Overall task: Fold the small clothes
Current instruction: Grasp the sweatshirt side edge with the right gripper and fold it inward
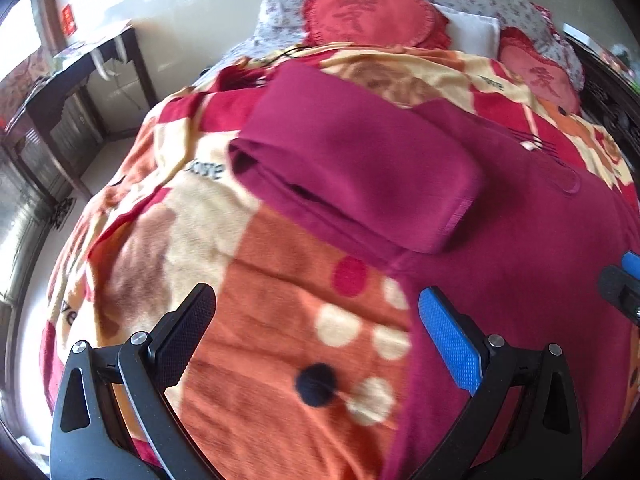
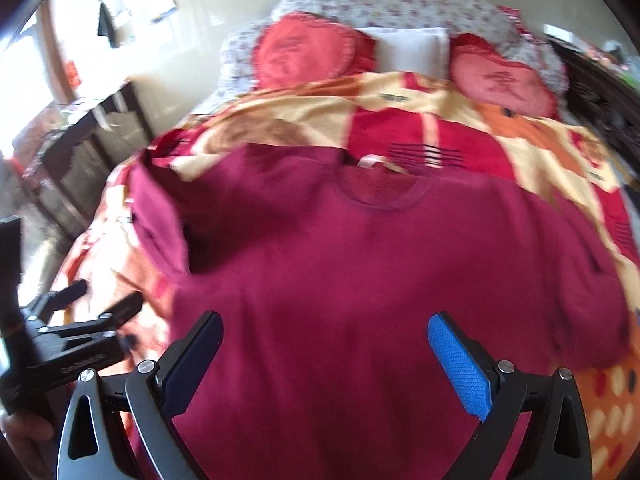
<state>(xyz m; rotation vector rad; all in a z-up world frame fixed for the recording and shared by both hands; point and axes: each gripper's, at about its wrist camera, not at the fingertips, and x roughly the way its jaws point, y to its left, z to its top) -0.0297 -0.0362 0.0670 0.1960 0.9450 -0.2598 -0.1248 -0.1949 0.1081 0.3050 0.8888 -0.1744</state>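
Home bedroom. Bed (image 2: 580,152) covered with patterned fleece blanket (image 1: 256,280); at its head, two red heart-shaped cushions (image 1: 372,16), white pillow (image 2: 408,48), floral bedding (image 2: 384,4). Left of bed: dark wooden desk (image 1: 92,68) against cream wall (image 1: 200,8).

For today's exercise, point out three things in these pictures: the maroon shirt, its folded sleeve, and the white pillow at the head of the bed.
maroon shirt (image 2: 360,264): right wrist view, middle of the chest.
folded sleeve (image 1: 352,168): left wrist view, middle of the folded-over panel.
white pillow (image 2: 408,46): right wrist view, centre of its face.
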